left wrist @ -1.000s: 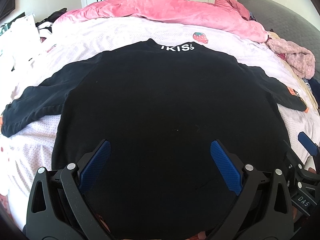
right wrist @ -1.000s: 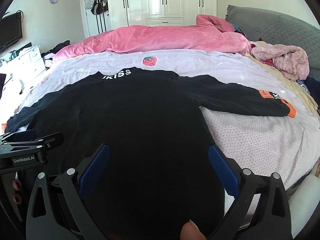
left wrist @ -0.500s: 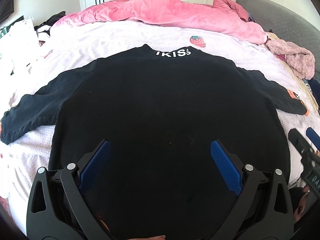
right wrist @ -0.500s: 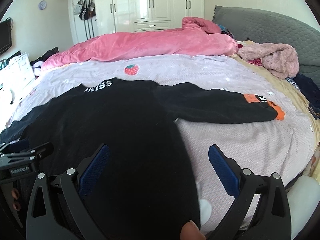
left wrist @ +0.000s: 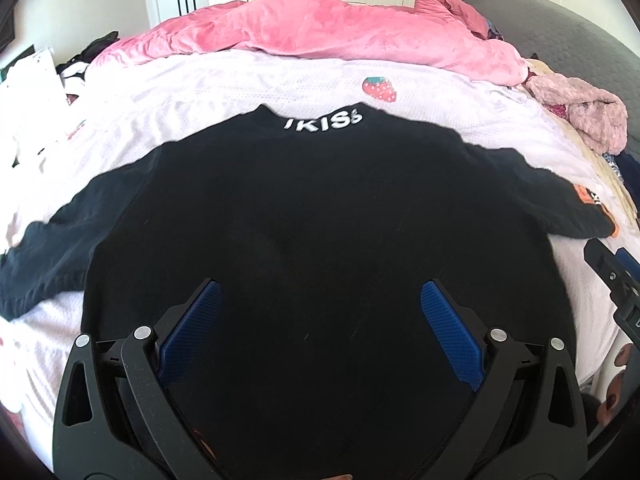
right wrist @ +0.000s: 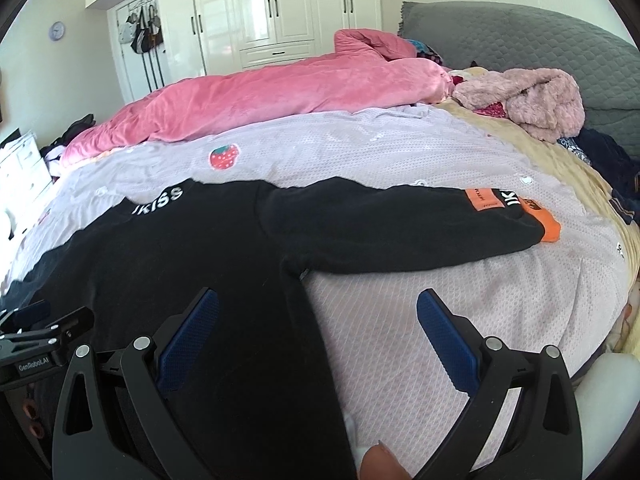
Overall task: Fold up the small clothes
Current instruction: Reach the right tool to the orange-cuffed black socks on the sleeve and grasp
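Both grippers, left (left wrist: 320, 332) and right (right wrist: 318, 332), hovered wide open over the flat black sweatshirt (left wrist: 312, 220), sleeve (right wrist: 400, 236) at frame right likely folding first.

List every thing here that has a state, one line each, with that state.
Black sweater: spread flat, unfolded, sleeves out to both sides.
Left tool: open, empty, over the sweater.
Right tool: open, empty, over the sweater's side edge.
Pink quilt: bunched along the bed's far side.
Fluffy pink garment: crumpled in a heap.
Wardrobe doors: shut.
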A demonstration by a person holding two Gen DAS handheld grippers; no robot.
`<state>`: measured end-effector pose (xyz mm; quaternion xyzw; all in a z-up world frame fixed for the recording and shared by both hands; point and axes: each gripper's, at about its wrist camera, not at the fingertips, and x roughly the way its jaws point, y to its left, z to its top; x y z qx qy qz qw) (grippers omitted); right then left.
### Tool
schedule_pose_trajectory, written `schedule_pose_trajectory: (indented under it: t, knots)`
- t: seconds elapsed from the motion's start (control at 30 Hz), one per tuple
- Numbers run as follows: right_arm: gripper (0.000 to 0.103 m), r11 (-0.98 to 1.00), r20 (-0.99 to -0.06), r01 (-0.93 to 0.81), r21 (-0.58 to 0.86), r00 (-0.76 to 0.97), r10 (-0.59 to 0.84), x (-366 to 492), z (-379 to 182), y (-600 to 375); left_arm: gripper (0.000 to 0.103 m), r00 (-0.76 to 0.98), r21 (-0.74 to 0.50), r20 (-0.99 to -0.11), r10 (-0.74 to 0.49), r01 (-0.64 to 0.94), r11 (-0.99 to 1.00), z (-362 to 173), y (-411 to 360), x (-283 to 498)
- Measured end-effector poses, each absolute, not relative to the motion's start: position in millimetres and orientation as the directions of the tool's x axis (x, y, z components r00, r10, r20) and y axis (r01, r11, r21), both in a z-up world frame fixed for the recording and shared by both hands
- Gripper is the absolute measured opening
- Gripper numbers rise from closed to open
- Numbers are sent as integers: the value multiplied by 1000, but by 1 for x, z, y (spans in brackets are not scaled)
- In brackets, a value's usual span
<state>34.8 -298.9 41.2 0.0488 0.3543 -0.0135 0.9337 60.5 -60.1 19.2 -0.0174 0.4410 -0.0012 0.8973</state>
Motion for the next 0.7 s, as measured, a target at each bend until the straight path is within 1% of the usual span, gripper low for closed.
schedule_pose_trajectory:
  t: [0.13,0.23,0.5,0.7]
  knots:
    - [99,993,-668,76,89,744,3,52,47,-303,94,646,-29,-763,-22,0,1000,34,-71,74]
    - [99,991,-667,90,101,745,0,65,54,-308,94,669,-3,-743,-5,4,1000,43,-79,87]
    - [99,984,-652,127,122,758,-17,98,77,-320,94,663,-73,-747,-46,-13,997,54,-83,121]
    - [99,969,-656,193,157,753,-44,126,85,-339,94,663,-114,-746,-67,-29,993,53,-89,145]
